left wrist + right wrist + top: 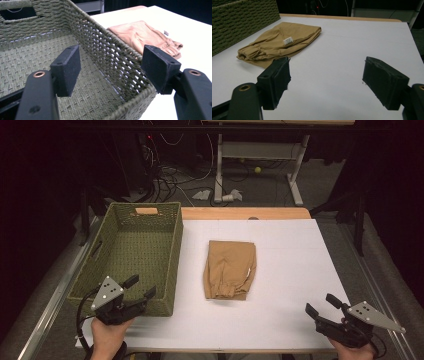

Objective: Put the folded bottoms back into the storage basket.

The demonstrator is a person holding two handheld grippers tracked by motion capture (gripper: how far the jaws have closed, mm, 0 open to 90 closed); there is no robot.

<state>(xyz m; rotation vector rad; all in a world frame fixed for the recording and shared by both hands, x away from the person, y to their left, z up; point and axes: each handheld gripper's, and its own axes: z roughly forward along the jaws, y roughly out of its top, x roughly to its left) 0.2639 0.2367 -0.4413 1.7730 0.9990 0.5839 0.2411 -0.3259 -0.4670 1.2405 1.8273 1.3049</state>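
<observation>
Left gripper [141, 289] hovered wide open over basket's [172, 270] near right corner; right gripper [320, 306], equally wide, hung above table's [300, 270] near right edge, bare sheet between. Lay folded mid-table just right of basket: tan cloth [230, 269]. Left gripper view: straddled woven wall [117, 57], cloth [140, 33] beyond. Right gripper view: showed white tag [288, 40], gathered hem.

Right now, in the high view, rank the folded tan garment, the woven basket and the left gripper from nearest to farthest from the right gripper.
1. Folded tan garment, mid-table, up-left of the right gripper.
2. Woven basket, left side of the table.
3. Left gripper, far left, at the basket's near end.
</observation>
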